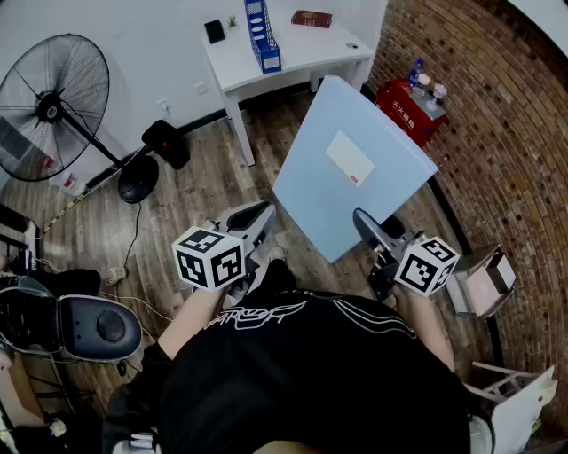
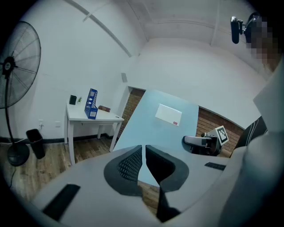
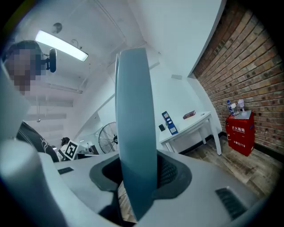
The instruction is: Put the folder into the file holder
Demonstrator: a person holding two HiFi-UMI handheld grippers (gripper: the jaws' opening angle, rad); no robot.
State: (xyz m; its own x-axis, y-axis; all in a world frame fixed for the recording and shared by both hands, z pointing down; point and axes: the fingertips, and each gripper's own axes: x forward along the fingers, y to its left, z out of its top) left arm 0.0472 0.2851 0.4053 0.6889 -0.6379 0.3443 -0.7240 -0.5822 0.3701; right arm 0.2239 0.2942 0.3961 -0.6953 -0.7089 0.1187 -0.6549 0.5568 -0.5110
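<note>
Well ahead, file holder (image 1: 263, 35) on table (image 1: 302, 49); folder (image 1: 355, 168) in right gripper (image 1: 371, 229) jaws' grip, left gripper (image 2: 143, 157) jaws together.

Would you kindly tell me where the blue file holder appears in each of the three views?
Head view: file holder top centre.
Left gripper view: file holder left of centre.
Right gripper view: file holder just right of centre.
Shared landmark: the white desk beneath it.

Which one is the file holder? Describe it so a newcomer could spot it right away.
Find the white table against the white wall. On it stands the file holder. It is the only tall blue upright thing there, between a small black object and a flat dark red book.
</note>
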